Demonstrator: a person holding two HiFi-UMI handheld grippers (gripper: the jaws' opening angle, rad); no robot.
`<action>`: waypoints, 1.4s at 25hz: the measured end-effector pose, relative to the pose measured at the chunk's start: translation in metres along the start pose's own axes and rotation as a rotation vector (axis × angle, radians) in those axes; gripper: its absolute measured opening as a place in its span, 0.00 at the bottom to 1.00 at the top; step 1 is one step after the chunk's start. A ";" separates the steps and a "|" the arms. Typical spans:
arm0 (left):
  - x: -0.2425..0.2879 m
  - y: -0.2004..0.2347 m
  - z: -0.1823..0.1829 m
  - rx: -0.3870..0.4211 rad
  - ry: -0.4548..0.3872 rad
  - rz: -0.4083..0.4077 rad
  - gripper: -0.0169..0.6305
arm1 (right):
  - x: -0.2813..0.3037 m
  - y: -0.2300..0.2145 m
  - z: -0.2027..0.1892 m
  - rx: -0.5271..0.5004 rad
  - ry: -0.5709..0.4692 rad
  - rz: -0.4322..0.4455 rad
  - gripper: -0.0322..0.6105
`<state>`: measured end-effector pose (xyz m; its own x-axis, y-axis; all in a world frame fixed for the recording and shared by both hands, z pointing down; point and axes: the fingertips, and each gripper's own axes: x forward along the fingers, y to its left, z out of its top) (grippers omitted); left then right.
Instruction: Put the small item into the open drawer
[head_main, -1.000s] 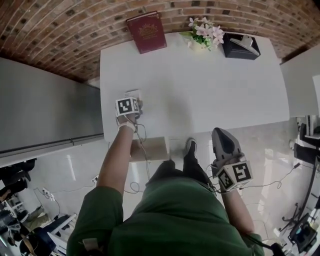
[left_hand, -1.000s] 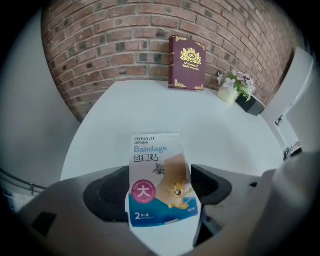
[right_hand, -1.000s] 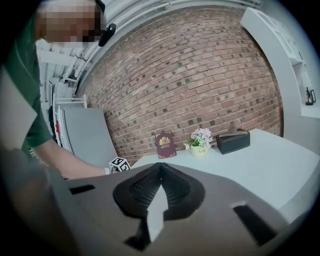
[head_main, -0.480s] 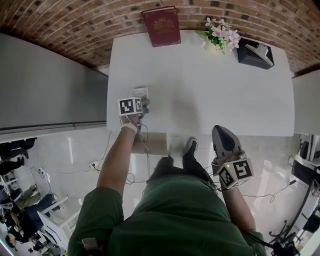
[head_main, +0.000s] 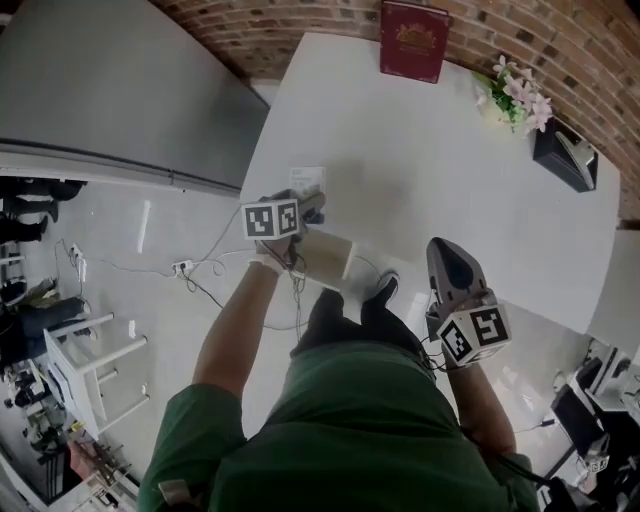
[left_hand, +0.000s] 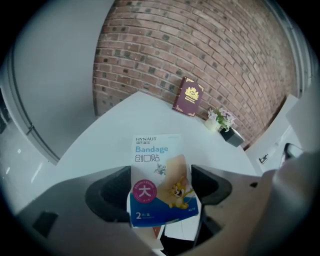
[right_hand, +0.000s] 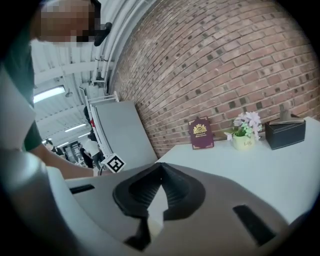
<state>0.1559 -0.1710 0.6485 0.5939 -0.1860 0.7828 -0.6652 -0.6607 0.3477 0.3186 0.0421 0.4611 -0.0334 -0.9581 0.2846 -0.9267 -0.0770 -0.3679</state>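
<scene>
The left claw (left_hand: 162, 186) is clamped on the lower end of a bandage box (left_hand: 159, 175), which it holds over the near edge of the white table (head_main: 430, 170). The right claw (right_hand: 161, 172) is closed on nothing, held low beside the person's leg.

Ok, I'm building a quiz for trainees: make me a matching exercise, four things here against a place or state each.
1 bandage box
2 red book
3 flowers
4 right gripper

a upright by the brick wall
b jaws together, nothing held
c held in the jaws of the left gripper
d between red book and black box

Pairs: 1-c, 2-a, 3-d, 4-b
</scene>
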 end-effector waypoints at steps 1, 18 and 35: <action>-0.009 0.004 -0.004 -0.011 -0.019 0.001 0.59 | 0.007 0.006 -0.004 -0.004 0.009 0.026 0.05; -0.091 0.074 -0.099 0.134 -0.180 0.092 0.59 | 0.078 0.107 -0.053 -0.084 0.176 0.237 0.05; -0.015 0.110 -0.184 0.483 0.001 -0.070 0.59 | 0.072 0.184 -0.134 -0.055 0.277 0.125 0.05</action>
<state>-0.0091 -0.1073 0.7696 0.6288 -0.1287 0.7669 -0.3378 -0.9335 0.1203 0.0956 -0.0044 0.5330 -0.2421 -0.8468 0.4737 -0.9277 0.0590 -0.3687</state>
